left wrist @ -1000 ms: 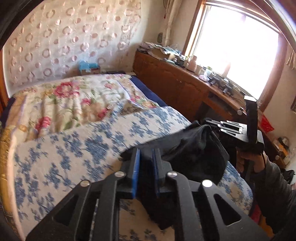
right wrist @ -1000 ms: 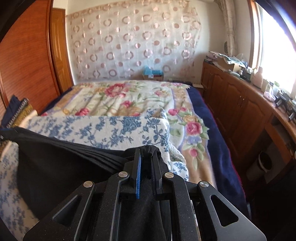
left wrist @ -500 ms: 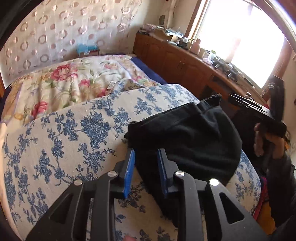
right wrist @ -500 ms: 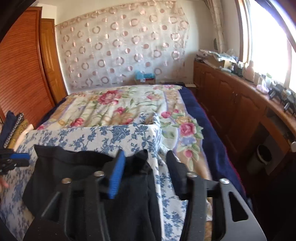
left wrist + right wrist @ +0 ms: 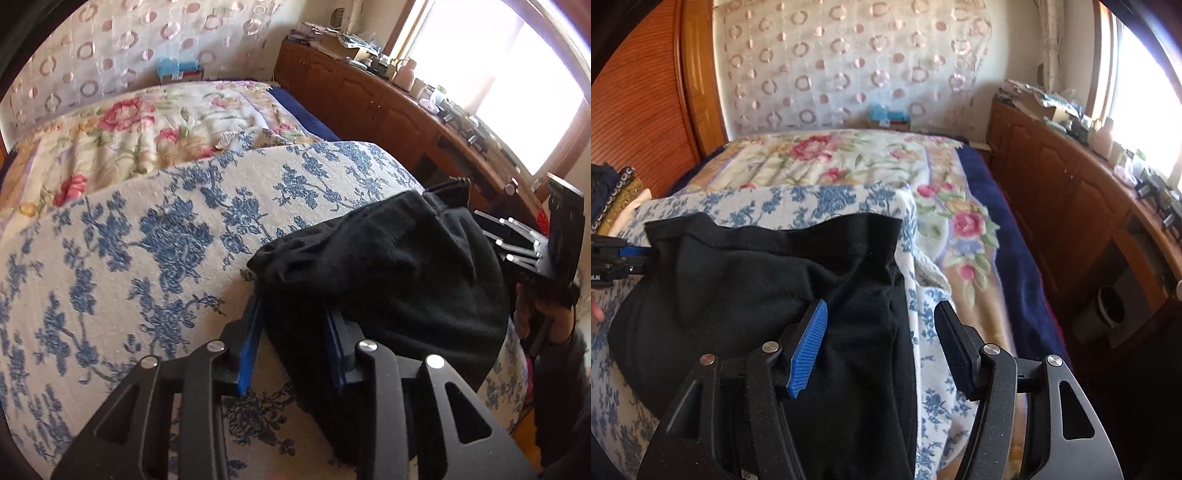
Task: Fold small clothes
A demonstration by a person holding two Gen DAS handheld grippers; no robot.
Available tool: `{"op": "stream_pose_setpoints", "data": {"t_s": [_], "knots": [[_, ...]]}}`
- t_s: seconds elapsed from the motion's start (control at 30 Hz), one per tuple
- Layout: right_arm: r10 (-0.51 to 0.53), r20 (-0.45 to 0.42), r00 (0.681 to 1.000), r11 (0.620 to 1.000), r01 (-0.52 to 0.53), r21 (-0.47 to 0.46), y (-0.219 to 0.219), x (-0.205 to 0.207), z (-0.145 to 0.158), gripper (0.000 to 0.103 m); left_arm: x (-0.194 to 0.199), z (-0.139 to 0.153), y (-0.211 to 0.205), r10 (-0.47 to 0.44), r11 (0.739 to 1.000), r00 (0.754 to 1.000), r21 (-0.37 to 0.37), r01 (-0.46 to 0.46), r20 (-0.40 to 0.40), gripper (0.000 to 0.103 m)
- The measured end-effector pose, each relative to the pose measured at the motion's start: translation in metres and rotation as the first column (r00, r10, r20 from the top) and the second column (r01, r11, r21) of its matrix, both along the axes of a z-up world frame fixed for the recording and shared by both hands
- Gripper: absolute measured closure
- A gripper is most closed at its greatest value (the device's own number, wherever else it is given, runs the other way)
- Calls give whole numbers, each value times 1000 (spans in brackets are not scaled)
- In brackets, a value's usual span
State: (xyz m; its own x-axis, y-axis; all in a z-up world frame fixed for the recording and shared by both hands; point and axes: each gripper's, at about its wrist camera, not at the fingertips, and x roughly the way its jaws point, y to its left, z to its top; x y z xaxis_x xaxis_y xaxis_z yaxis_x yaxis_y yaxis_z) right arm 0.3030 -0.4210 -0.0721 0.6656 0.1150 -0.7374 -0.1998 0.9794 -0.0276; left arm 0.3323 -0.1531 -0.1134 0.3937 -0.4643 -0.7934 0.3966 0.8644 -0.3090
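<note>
A black garment (image 5: 388,266) lies folded over on the blue-flowered white cloth (image 5: 147,236) on the bed. It also shows in the right wrist view (image 5: 757,288). My left gripper (image 5: 291,317) is open, its blue-padded fingers on either side of the garment's near left corner, whose edge drapes over the fingertips. My right gripper (image 5: 882,317) is wide open and empty, just above the garment's right end. The left gripper's tip shows at the far left of the right wrist view (image 5: 624,254). The right gripper shows at the right of the left wrist view (image 5: 524,243).
A rose-patterned quilt (image 5: 857,155) covers the far bed, with dark blue bedding (image 5: 1008,229) at its right edge. A cluttered wooden cabinet (image 5: 1078,184) runs under the window at right. Stacked folded clothes (image 5: 617,199) lie at left. A bin (image 5: 1108,310) stands by the cabinet.
Both grippers were shut on the black garment, holding it up. They lowered it onto the flowered cloth, opened and let go. The garment now lies flat.
</note>
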Motion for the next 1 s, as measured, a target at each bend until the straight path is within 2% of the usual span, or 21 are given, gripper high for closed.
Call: {"op": "stream_pose_setpoints", "data": {"t_s": [0.27,0.3,0.4,0.47,0.67,0.83,1.0], "knots": [[0,-4,1000,999,0,35,-6,2,-4,41,0,0,-1,-5,999,1000,-36,5,-4,71],[2,-3,1000,999,-2,40,-7,2,-4,41,1,-1,-2,-18,999,1000,-42,18,-5,82],[3,-3,1000,999,-2,49,-8,1,-5,41,-5,3,-9,-62,997,997,-32,63,35,93],[5,-5,1000,998,-4,55,-8,2,-5,41,-14,8,-12,-79,997,994,-7,79,75,94],[23,-8,1000,995,-22,101,-7,4,5,41,-32,40,26,-16,995,990,-94,29,141,94],[55,-29,998,995,-53,90,8,14,1,41,-31,22,35,-5,999,994,-44,10,110,94],[27,-72,997,997,-21,75,6,26,-11,40,-28,12,31,0,999,995,-45,5,99,93]]}}
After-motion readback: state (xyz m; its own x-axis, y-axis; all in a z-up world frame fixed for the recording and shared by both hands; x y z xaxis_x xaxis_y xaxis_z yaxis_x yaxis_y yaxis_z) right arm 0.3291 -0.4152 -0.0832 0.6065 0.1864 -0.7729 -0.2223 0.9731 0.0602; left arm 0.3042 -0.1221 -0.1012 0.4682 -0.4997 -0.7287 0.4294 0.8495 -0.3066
